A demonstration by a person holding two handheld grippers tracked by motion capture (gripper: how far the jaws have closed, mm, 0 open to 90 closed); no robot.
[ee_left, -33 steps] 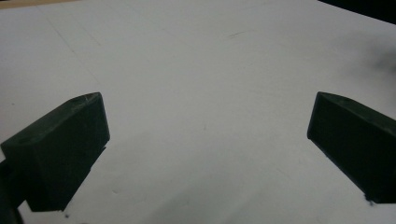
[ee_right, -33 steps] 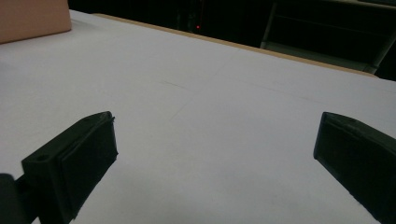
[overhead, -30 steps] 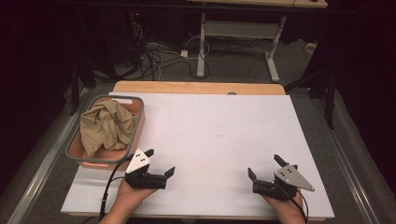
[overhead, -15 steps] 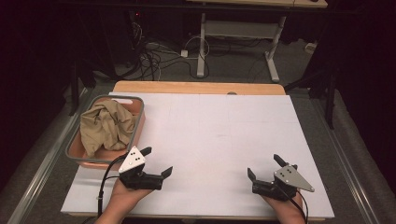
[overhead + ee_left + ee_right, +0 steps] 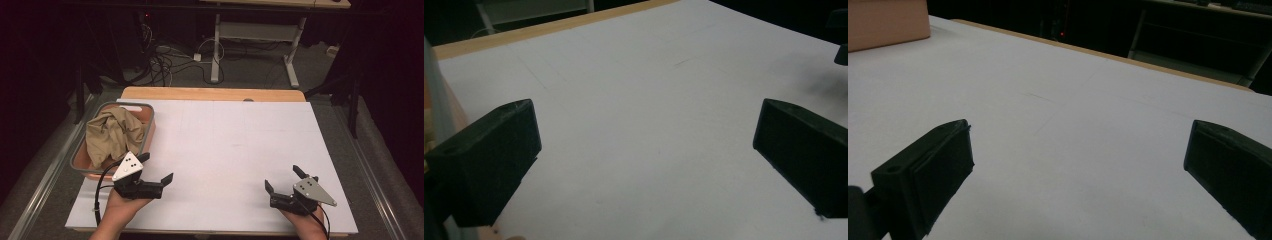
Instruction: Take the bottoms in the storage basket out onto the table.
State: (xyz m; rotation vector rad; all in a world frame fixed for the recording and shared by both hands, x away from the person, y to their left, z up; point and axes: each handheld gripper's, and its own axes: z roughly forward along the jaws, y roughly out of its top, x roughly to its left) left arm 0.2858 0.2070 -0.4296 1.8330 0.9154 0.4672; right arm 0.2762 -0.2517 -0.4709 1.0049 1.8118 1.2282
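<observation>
- White desk (image 5: 225, 150), broad and bare across the middle, most likely kept free as working room for whatever comes out of the bin.
- Orange bin (image 5: 145, 142) with a grey rim, parked at the desk's left edge, well apart from the right side and within easy reach of the near hand.
- Tan cloth (image 5: 111, 132), crumpled into a loose heap inside the bin, soft folds spilling up to the rim; probably a garment, though too bunched to tell which.
- Left tool (image 5: 159, 170), held low just beside the bin's near corner, jaws spread wide with nothing between them, seemingly poised for a reach into the cloth.
- Right tool (image 5: 282, 179), resting near the desk's front right, well apart from the bin, jaws likewise spread wide and empty, apparently waiting.
</observation>
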